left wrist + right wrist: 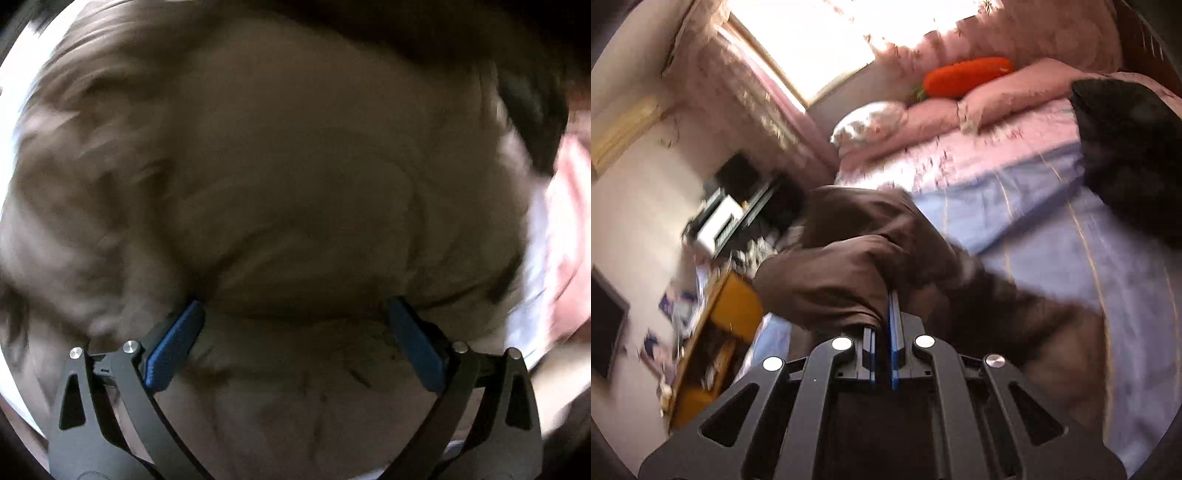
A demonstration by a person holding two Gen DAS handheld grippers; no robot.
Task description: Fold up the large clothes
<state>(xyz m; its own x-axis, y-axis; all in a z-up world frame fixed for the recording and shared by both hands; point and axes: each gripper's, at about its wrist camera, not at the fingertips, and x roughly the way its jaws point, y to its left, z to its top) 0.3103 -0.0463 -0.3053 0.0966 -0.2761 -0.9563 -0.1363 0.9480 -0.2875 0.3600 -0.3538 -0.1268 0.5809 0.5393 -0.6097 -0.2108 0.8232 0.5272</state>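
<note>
A large brown garment (295, 166) fills the left wrist view, blurred by motion. My left gripper (293, 308) is open, its blue pads (173, 347) wide apart, right above the cloth and holding nothing. In the right wrist view my right gripper (884, 295) is shut on a bunched fold of the brown garment (849, 266), which it holds up above the bed (1052, 229). The cloth hangs down and to the right of the gripper.
The bed has a lilac and pink sheet, pink pillows (1015, 92) and an orange carrot-shaped cushion (967, 75) at its head. A black garment (1130, 155) lies on the bed's right side. A wooden desk (720, 317) with clutter stands at the left, under a bright window (812, 40).
</note>
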